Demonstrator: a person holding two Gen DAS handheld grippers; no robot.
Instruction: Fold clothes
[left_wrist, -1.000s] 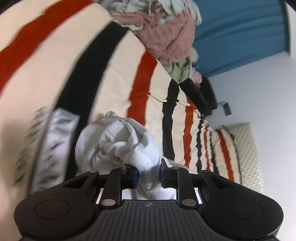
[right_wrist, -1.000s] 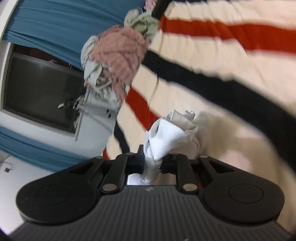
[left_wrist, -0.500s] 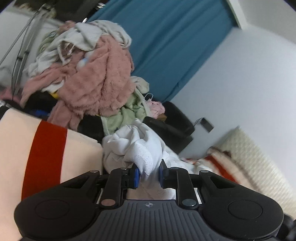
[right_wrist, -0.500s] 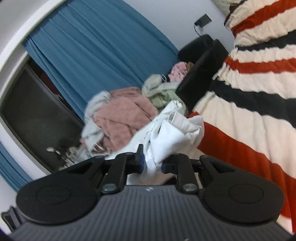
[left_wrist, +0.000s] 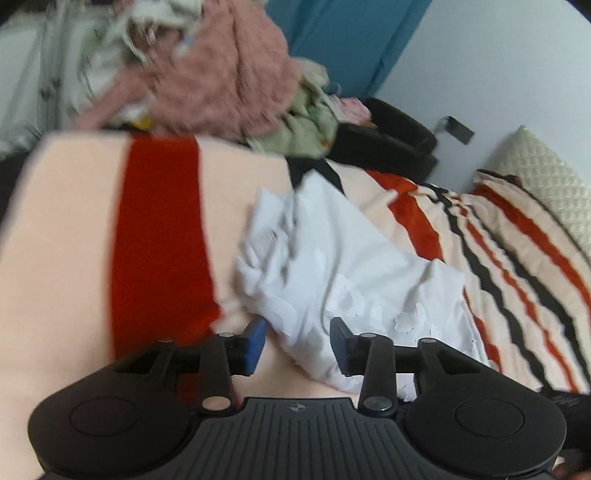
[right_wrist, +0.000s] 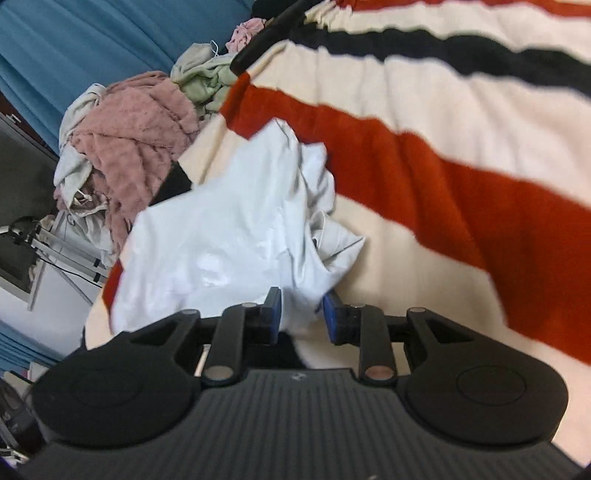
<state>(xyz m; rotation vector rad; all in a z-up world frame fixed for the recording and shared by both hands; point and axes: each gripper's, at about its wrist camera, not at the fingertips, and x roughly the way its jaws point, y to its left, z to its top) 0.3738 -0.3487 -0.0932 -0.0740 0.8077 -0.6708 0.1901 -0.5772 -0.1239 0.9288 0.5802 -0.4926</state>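
A crumpled white garment (left_wrist: 332, 258) lies on the striped blanket (left_wrist: 74, 240), spread toward the right in the left wrist view. My left gripper (left_wrist: 297, 345) is open; its blue pads (left_wrist: 255, 345) stand wide apart with a fold of the garment lying loosely between them. In the right wrist view the same white garment (right_wrist: 221, 240) rests on the blanket (right_wrist: 461, 129). My right gripper (right_wrist: 302, 319) is narrowly shut on a bunched corner that fills the gap between its pads. Motion blur softens both views.
A heap of unfolded clothes, with a pink fluffy piece (left_wrist: 221, 74) and green ones (right_wrist: 207, 77), sits at the bed's far end by a blue curtain (left_wrist: 343, 37). A dark chair (left_wrist: 388, 140) and a quilted pillow (left_wrist: 546, 181) flank the bed. A metal rack (right_wrist: 62, 251) stands left.
Both grippers carried the garment up and then down onto the blanket. The left gripper has opened and let go; the garment now lies spread out instead of hanging bunched.
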